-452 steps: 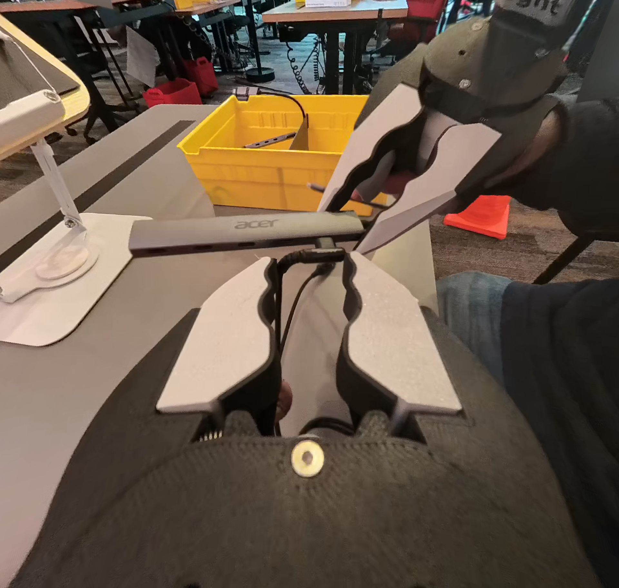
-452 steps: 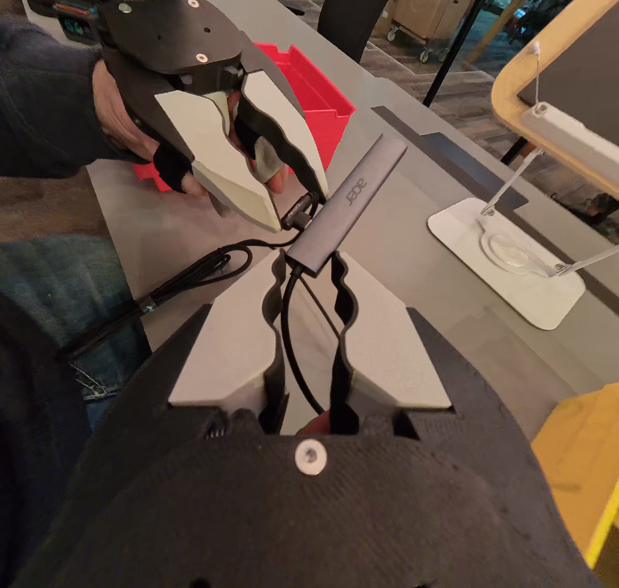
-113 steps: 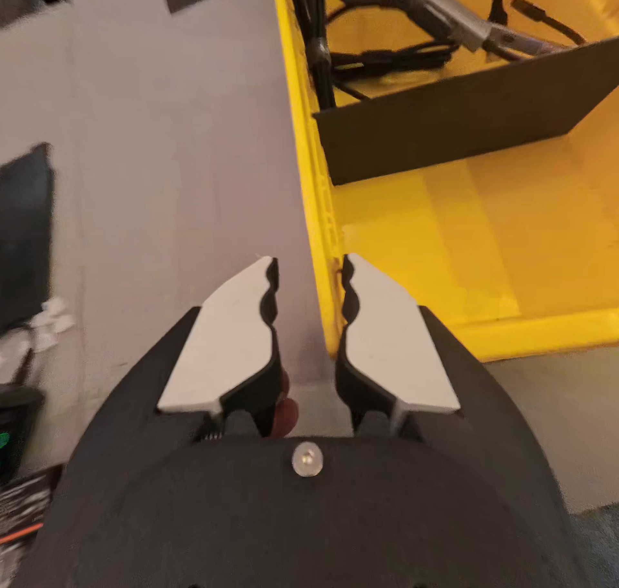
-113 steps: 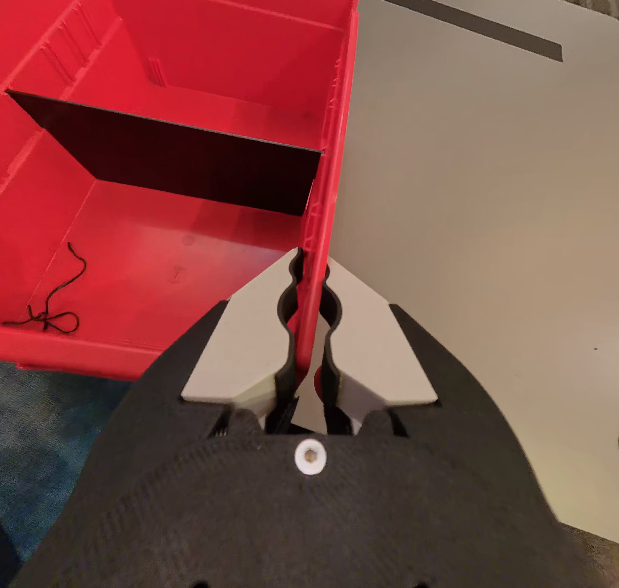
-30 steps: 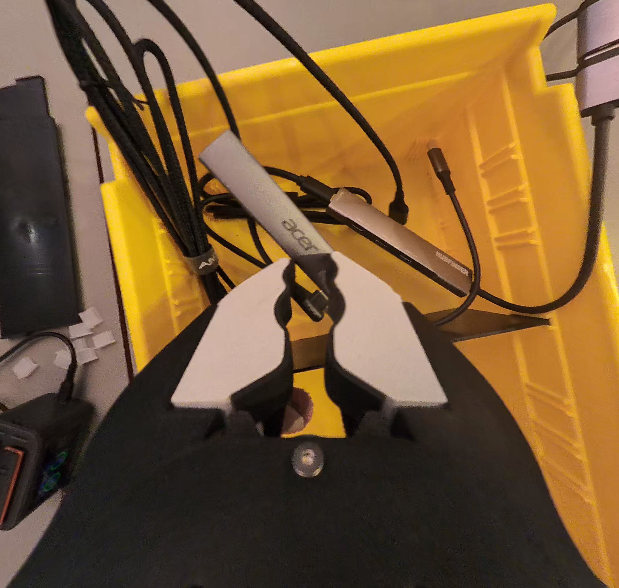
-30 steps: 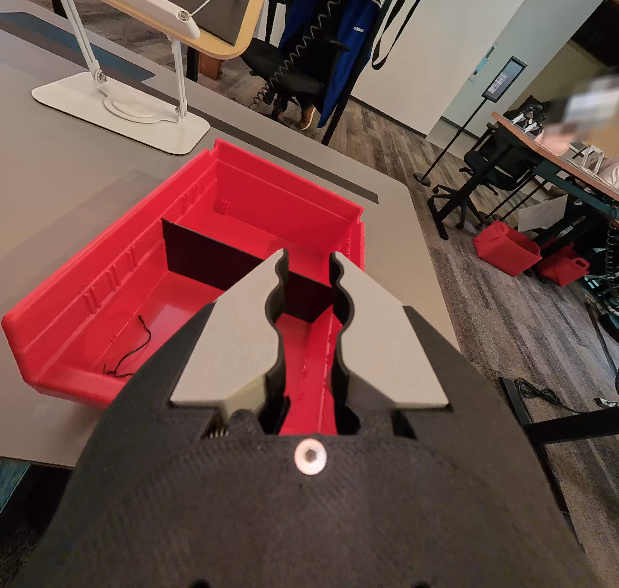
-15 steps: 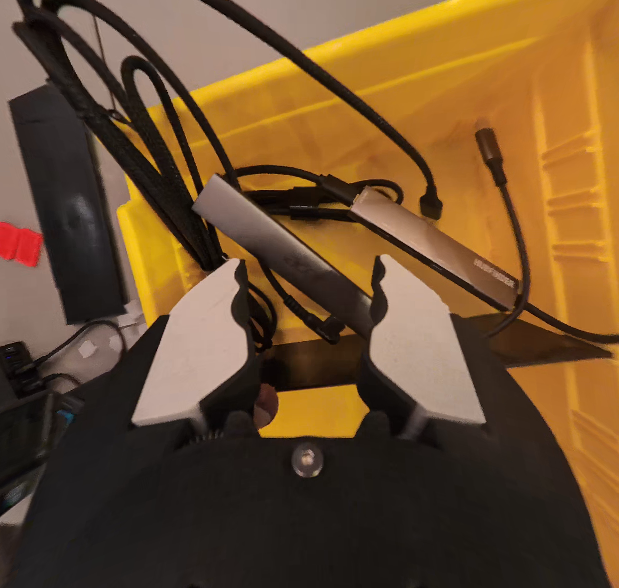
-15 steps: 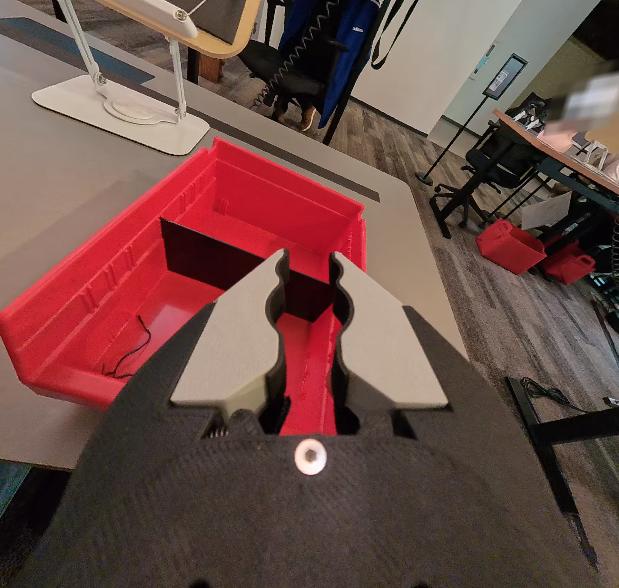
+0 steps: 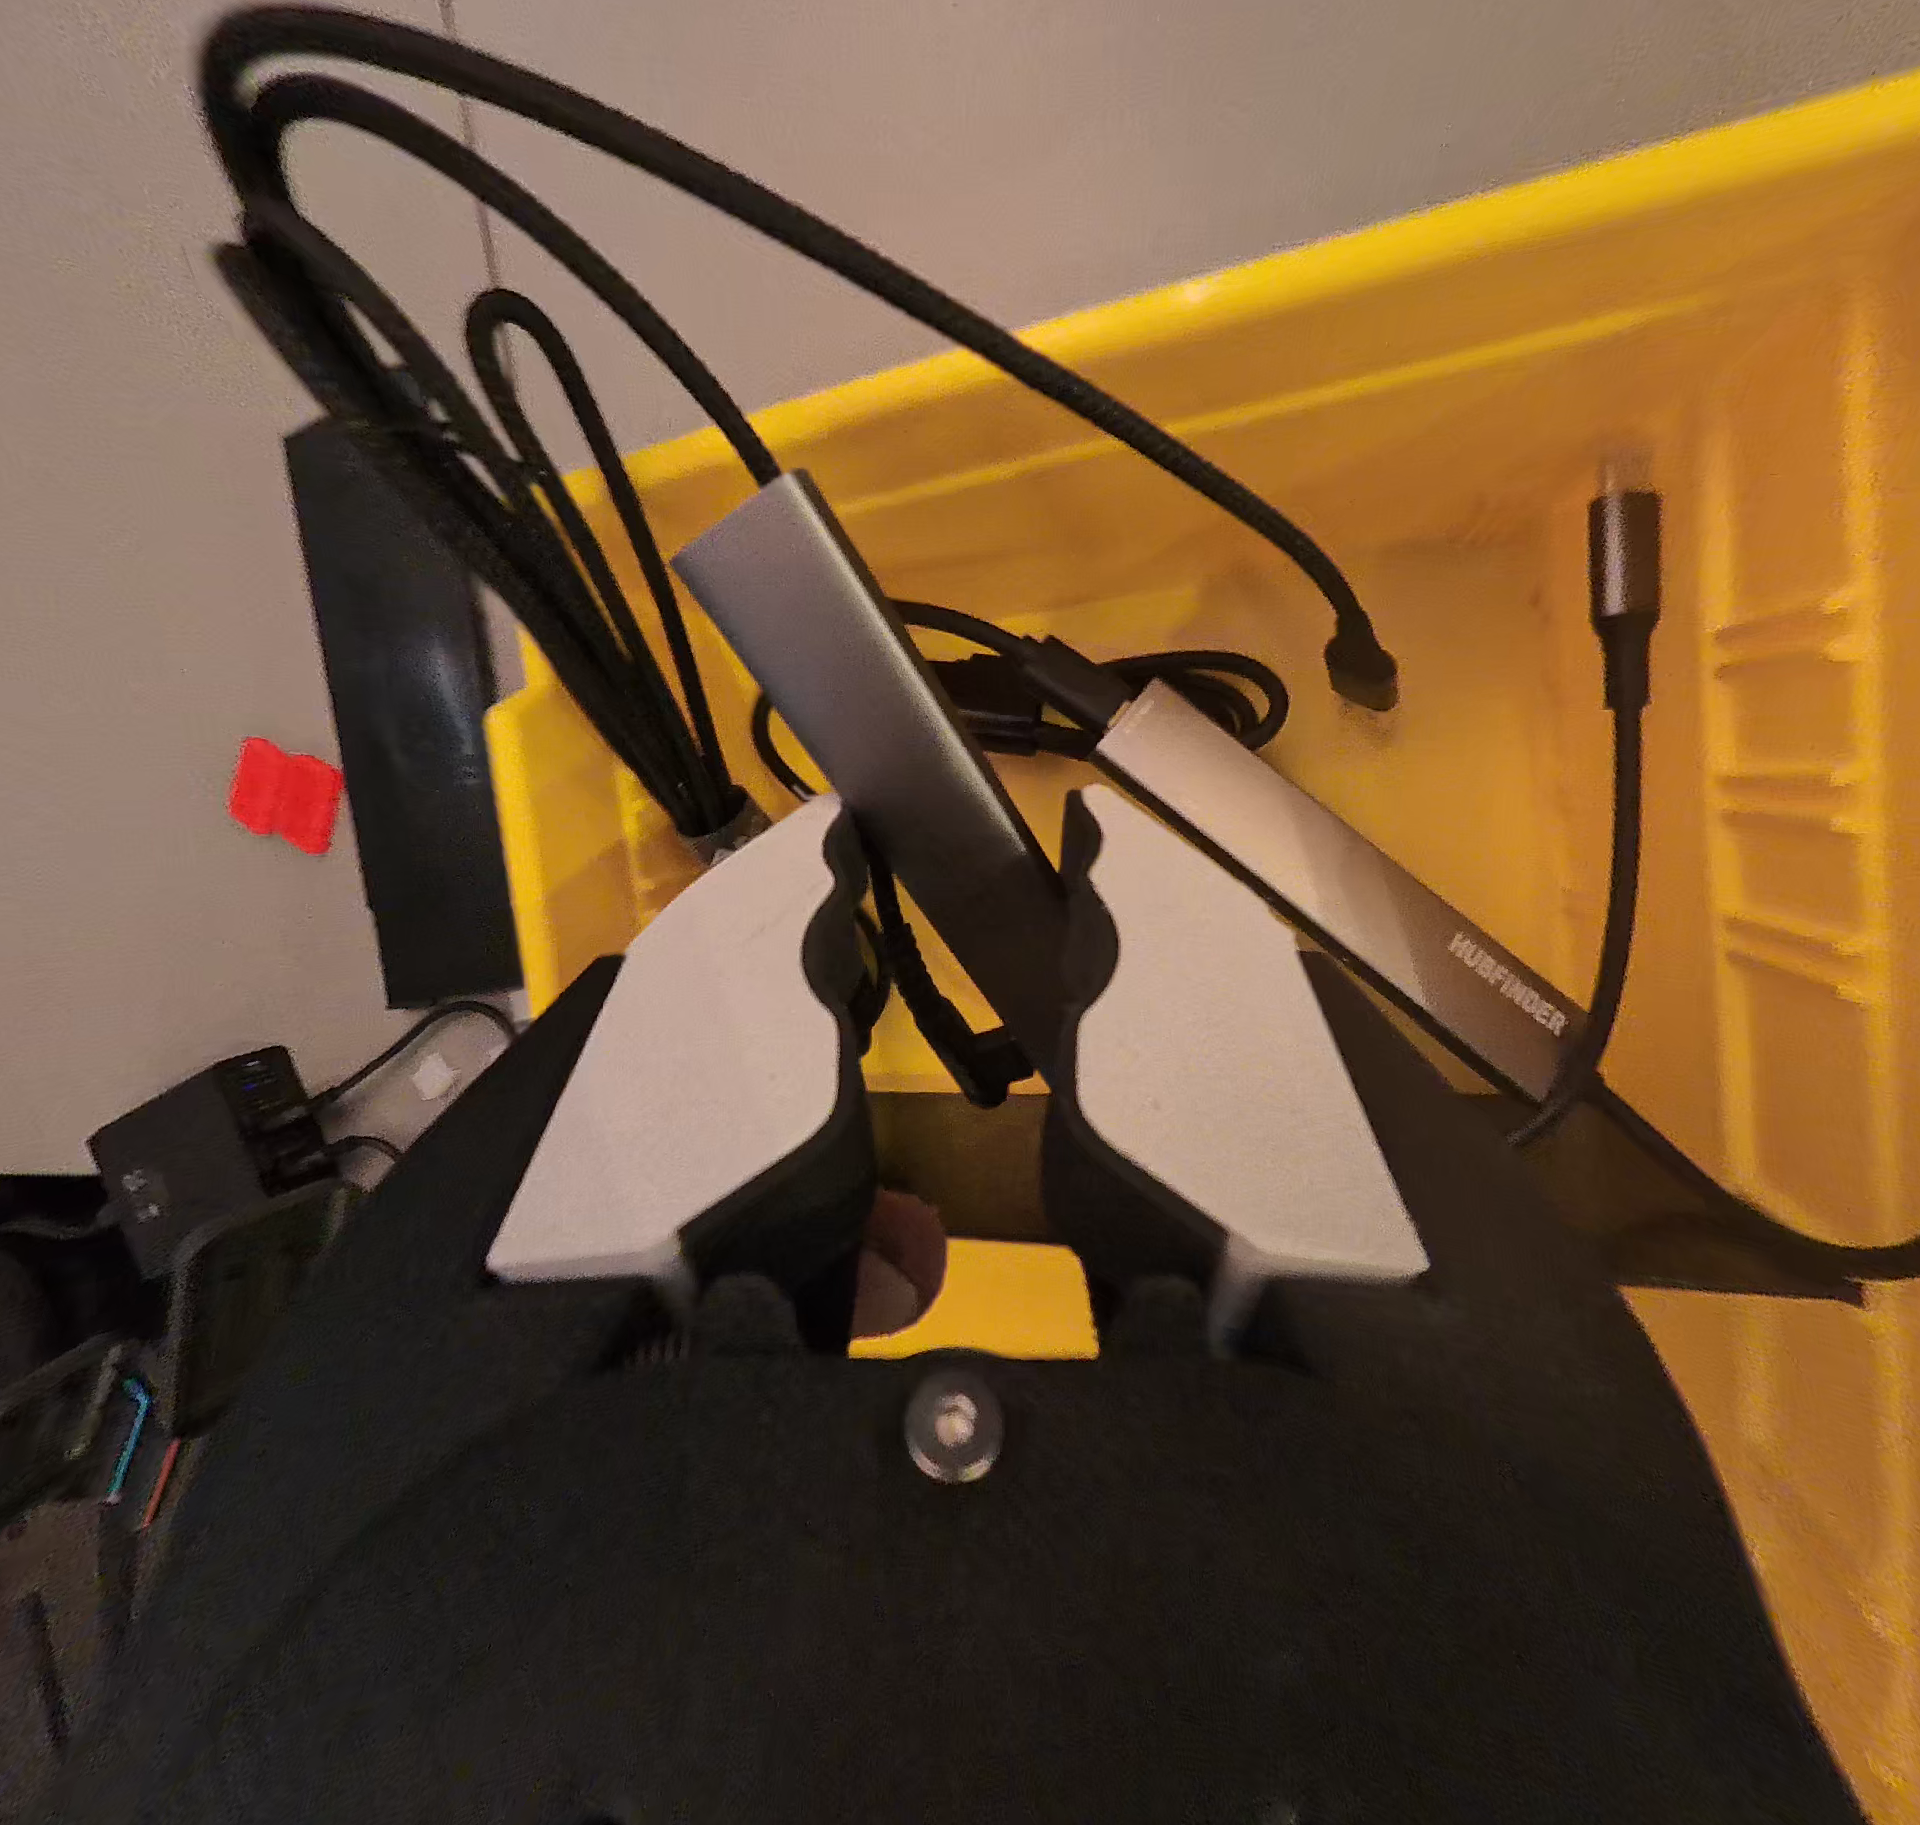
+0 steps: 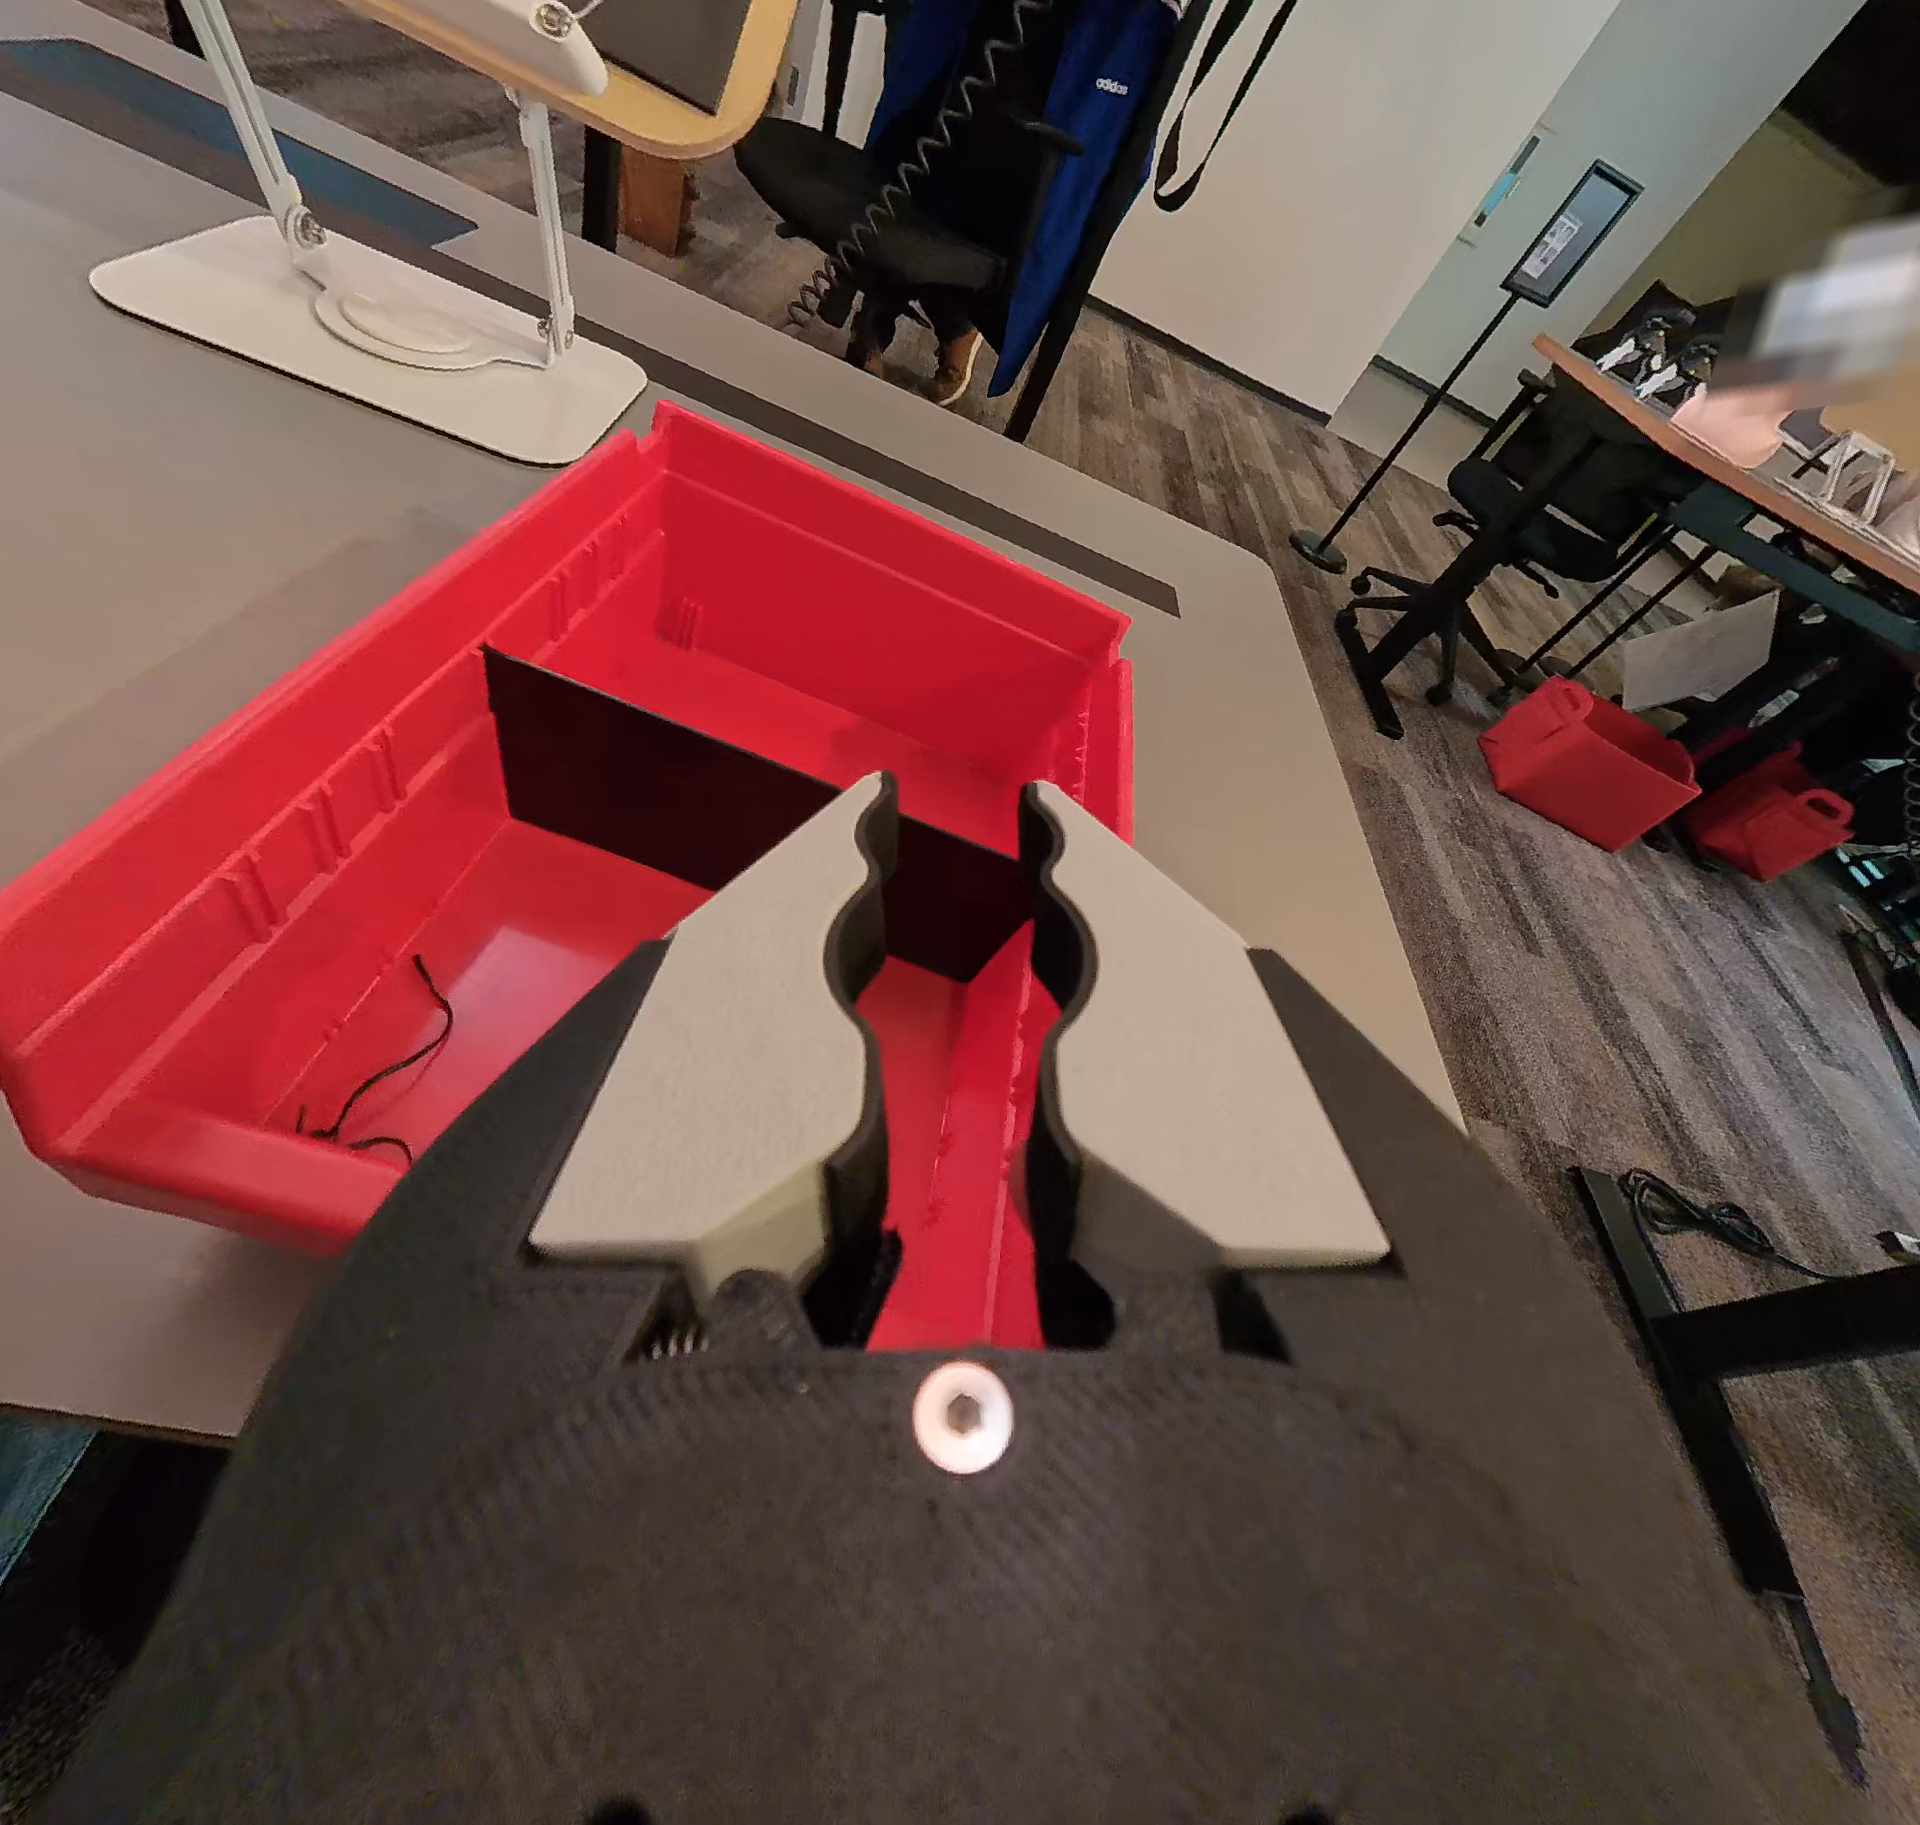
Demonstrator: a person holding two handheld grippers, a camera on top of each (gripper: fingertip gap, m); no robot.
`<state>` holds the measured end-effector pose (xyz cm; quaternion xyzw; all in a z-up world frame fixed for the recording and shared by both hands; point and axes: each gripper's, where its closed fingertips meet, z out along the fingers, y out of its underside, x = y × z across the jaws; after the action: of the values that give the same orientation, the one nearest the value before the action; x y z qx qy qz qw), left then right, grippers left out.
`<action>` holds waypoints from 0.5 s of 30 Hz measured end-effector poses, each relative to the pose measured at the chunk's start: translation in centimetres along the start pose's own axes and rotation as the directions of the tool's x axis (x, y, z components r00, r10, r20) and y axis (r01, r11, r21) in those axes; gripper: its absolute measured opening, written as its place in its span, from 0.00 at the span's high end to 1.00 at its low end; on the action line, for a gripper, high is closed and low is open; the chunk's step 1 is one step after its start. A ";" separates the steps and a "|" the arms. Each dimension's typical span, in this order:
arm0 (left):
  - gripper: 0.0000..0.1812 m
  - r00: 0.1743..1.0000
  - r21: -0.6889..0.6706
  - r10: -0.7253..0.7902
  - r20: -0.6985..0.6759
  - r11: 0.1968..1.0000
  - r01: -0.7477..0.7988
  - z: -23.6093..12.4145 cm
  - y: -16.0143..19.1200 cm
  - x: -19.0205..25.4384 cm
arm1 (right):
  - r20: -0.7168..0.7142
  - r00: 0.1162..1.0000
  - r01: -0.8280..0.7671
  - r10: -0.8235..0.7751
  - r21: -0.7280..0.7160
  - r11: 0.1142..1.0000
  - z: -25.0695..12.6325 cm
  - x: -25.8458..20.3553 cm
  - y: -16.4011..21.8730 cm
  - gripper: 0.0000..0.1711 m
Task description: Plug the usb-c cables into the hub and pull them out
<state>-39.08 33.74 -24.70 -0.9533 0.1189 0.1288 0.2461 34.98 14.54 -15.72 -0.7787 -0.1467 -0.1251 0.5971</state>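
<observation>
In the left wrist view, my left gripper (image 9: 954, 819) is closed around the lower end of a dark grey hub (image 9: 831, 674), with a thin black cable (image 9: 894, 954) caught beside it. The hub leans up out of the yellow bin (image 9: 1351, 321). A second silver hub (image 9: 1299, 861) lies in the bin beside it. A thick braided black cable (image 9: 831, 248) arches over the rim, its plug (image 9: 1361, 674) loose inside. Another cable plug (image 9: 1621, 549) hangs at the right. My right gripper (image 10: 956, 809) is empty, jaws slightly apart, above the red bin (image 10: 260, 871).
A black divider (image 9: 1714, 1245) crosses the yellow bin. A black device (image 9: 416, 736), a red scrap (image 9: 286, 793) and a black charger box (image 9: 197, 1141) lie left of it. The red bin holds a black divider (image 10: 644, 767) and a thin thread (image 10: 416, 1048). A white stand base (image 10: 395, 362) sits behind. Across from one pair of fingers to the other is roughly 75 cm.
A second ago my left gripper held the hub over the yellow bin, then opened wide. Now it has closed on the hub again, tipping it more upright. The right gripper has hardly moved.
</observation>
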 end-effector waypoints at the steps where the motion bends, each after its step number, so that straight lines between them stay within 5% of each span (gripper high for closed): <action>1: 0.80 1.000 0.026 0.004 0.011 1.000 -0.005 -0.6 -0.3 -0.2 | 0.001 1.000 -0.004 0.004 0.001 1.000 0.0 0.0 0.1 0.88; 15: 0.86 0.995 0.339 -0.015 0.095 0.941 -0.018 -9.9 -4.1 -3.6 | 0.021 1.000 -0.002 0.002 0.017 1.000 0.4 -0.7 -0.6 0.89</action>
<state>-39.41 32.85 -13.41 -0.8892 0.1281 0.1525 0.4119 34.17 14.99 -15.56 -0.7750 -0.1533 -0.1152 0.6022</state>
